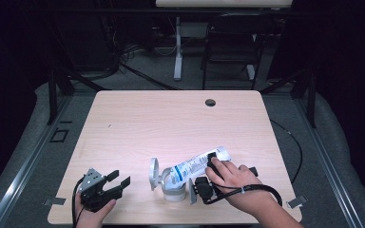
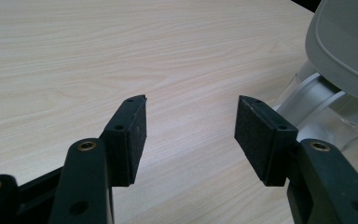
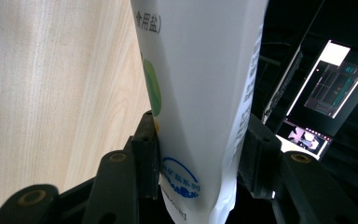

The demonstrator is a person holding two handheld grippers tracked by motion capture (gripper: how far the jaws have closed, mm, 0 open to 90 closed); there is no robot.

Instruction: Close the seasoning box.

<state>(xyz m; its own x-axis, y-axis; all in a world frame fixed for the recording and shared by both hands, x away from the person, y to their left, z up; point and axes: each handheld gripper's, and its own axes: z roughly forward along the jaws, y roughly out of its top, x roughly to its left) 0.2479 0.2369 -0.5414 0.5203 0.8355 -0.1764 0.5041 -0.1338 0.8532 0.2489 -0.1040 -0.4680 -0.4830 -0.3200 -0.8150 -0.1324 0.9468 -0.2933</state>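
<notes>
Pale desk (image 1: 171,118), near edge: right gripper (image 3: 198,140) clamps a salt bag (image 1: 197,165), tilted mouth-down over an open jar (image 1: 173,190) to pour; left gripper (image 1: 116,183) waits wide, empty.

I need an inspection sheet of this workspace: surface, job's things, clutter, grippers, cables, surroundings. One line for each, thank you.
Surface: light wooden table, with a round hole near the far edge.
Job's things: white bag tilted with its lower end over a clear jar; the jar's grey lid hangs open at its side.
Clutter: nothing seen.
Grippers: right gripper shut on the bag; left gripper open, nothing between its jaws, beside the jar.
Cables: black cable loops from the right gripper; another cable lies on the floor at the right.
Surroundings: dark room, folding chair and another table's leg behind.
</notes>
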